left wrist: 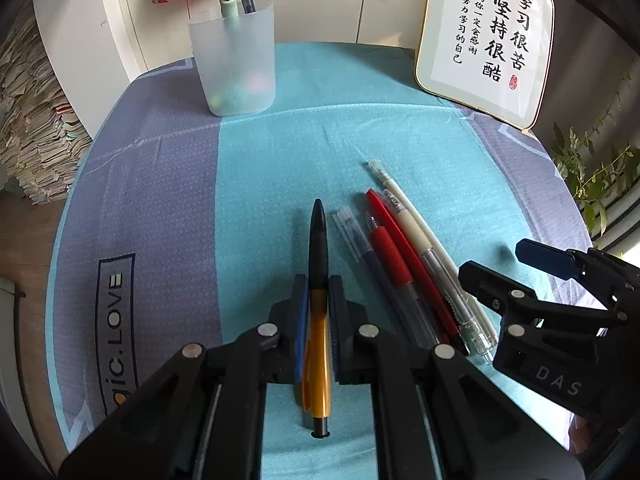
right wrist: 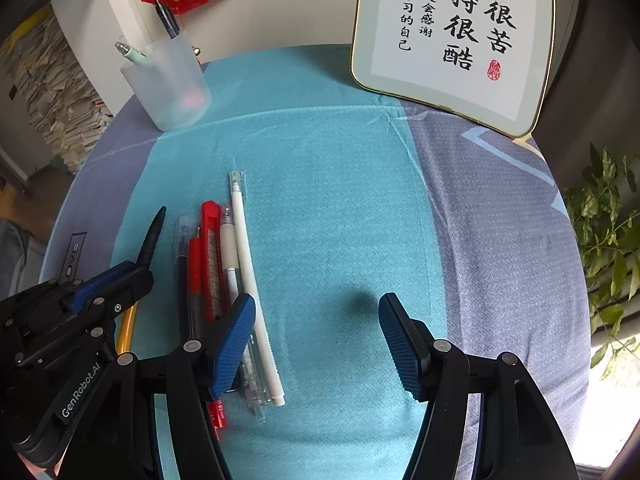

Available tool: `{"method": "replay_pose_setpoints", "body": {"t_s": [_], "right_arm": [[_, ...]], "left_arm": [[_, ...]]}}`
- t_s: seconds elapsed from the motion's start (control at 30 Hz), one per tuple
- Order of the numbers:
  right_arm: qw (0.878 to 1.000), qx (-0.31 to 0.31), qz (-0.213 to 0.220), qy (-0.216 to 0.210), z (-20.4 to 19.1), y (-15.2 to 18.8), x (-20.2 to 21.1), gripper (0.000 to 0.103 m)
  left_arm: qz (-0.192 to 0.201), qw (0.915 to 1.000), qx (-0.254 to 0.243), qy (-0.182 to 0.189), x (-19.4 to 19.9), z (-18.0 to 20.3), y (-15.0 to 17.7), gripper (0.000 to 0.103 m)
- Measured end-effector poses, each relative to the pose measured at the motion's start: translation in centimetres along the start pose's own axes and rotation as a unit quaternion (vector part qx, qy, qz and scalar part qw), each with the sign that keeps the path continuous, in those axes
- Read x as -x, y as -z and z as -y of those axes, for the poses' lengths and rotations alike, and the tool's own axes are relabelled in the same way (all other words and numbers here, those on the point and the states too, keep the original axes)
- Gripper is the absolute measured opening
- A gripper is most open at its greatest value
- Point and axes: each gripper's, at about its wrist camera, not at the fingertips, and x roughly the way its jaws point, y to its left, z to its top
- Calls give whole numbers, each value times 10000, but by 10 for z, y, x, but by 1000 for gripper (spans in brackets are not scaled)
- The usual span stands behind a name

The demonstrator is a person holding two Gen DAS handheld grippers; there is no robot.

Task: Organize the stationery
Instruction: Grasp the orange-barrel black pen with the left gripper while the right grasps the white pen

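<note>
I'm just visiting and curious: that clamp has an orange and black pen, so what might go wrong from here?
Two risks, as I judge it. The left gripper pinches the orange and black pen along its length, so it could slide out when tipped toward the frosted cup. The open right gripper sits close to the loose pens and might scatter them.

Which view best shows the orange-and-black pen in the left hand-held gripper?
The left wrist view: the orange-and-black pen runs full length between the left hand-held gripper fingers, black tip forward. The right wrist view shows only its tip and a sliver of orange barrel behind that gripper.
</note>
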Motion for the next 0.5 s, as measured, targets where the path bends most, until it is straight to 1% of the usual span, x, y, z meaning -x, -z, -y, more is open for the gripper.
{"method": "replay_pose_setpoints", "body": {"t_s": [0.17, 0.2, 0.23, 0.27, 0.3, 0.33, 0.4, 0.5], "right_arm": [[9994, 168, -10, 289, -10, -1, -7, 65], [9988, 246, 88, 404, -13, -1, -8, 62], [9989, 298, 156, 326, -16, -2, -8, 57], [9988, 349, 212, 256, -21, -2, -6, 37], [9986, 397, 236, 265, -24, -4, -6, 13], [9985, 422, 253, 257, -26, -4, -7, 9], [9980, 481, 293, 281, -29, -5, -7, 8], [9989, 323, 316, 87, -22, -6, -6, 8]], "left_arm": [[-27, 10000, 44, 59, -2, -2, -1, 8], [-25, 9999, 54, 96, -1, -2, -1, 8], [-17, 9999, 68, 142, 0, -2, -2, 8], [-2, 9998, 86, 191, 2, -3, -1, 8], [10, 9997, 92, 230, 4, -4, -1, 8], [19, 9996, 99, 254, 4, -3, -2, 8], [-6, 9995, 122, 307, 3, -4, -1, 8], [-137, 9987, 203, 443, -3, -7, -1, 8]]}}
